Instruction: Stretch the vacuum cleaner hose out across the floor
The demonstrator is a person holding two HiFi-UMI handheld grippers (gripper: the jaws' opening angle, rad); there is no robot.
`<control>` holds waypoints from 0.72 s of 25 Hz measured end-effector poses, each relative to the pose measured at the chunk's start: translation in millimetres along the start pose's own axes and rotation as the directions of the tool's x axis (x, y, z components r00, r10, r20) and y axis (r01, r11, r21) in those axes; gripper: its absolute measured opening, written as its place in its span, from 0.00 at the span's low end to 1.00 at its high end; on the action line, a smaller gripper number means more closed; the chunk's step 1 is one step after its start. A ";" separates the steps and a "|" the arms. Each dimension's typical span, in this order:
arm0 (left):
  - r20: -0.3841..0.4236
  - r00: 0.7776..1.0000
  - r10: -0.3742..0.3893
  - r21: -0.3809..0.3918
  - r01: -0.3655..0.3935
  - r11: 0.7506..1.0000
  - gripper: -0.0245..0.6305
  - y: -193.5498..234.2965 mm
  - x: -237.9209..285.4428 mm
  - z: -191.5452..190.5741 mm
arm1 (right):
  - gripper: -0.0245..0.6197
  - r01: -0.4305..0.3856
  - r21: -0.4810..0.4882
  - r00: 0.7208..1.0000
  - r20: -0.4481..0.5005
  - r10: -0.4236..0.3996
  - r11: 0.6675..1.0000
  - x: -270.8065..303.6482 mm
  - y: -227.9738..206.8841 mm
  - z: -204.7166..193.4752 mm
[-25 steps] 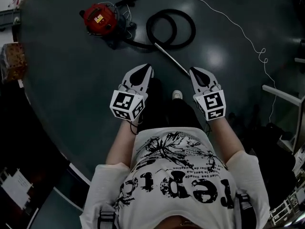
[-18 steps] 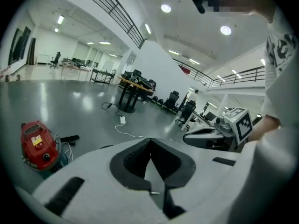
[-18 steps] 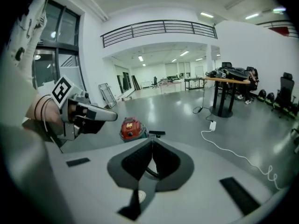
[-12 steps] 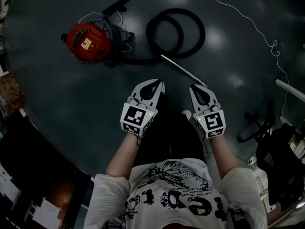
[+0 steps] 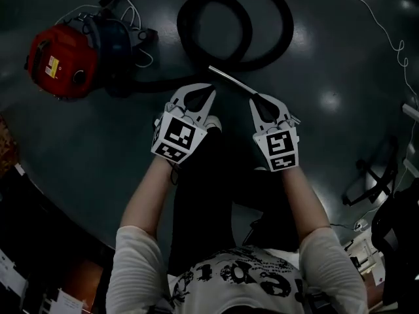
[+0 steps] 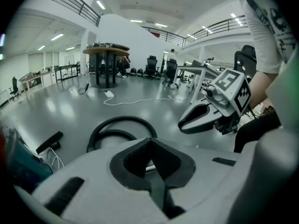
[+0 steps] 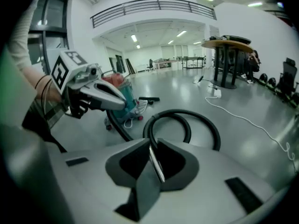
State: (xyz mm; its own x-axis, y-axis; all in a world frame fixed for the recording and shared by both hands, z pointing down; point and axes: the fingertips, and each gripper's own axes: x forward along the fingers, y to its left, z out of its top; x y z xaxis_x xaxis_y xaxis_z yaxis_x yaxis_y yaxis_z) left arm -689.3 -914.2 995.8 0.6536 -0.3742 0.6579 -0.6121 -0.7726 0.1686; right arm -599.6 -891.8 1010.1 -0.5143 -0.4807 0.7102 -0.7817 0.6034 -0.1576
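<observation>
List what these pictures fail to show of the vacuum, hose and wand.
- Wand near end: head view, under the right gripper.
- Hose joint at the vacuum: right gripper view, behind the left gripper; head view, too dark.
- Vacuum: left gripper view, cut by the left edge and blurred.
- White cable ends: head view, cut by the top and right edges.

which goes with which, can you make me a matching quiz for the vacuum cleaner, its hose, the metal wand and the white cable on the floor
Things:
1. vacuum cleaner
2. hose
3. metal wand
4. white cable

Descriptions:
A. black, coiled in loops on the floor
B. thin and pale, trailing loose across the floor
C. red body
D. silver, straight and rigid

Pairs: 1-C, 2-A, 3-D, 4-B
</observation>
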 end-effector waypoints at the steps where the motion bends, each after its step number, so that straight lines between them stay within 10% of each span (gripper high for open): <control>1: -0.005 1.000 0.004 -0.017 -0.004 1.000 0.05 6.1 17.8 -17.2 | 0.13 -0.016 -0.032 1.000 -0.023 0.015 0.999 20.9 -2.6 -22.8; 4: 0.005 1.000 0.022 -0.055 -0.022 0.998 0.05 17.1 60.5 -61.9 | 0.24 -0.066 -0.090 0.993 -0.107 0.056 0.994 78.2 -8.4 -87.7; 11: 0.013 0.998 0.057 0.137 -0.059 0.989 0.05 10.3 119.5 -130.2 | 0.29 -0.135 -0.231 0.954 -0.295 0.062 0.964 164.3 -23.1 -212.0; 18: 0.120 0.991 0.059 -0.027 -0.056 0.998 0.05 5.6 137.4 -148.0 | 0.31 -0.225 -0.403 0.925 -0.373 0.065 0.887 206.3 -28.2 -249.9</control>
State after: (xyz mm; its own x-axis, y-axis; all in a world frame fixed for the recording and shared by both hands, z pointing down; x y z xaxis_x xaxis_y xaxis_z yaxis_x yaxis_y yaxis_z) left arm -668.8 -894.1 1195.8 0.6653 -0.4781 0.5734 -0.6596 -0.7362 0.1514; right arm -595.6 -849.0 1332.5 -0.3953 -0.1679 0.9031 -0.4354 0.8999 -0.0233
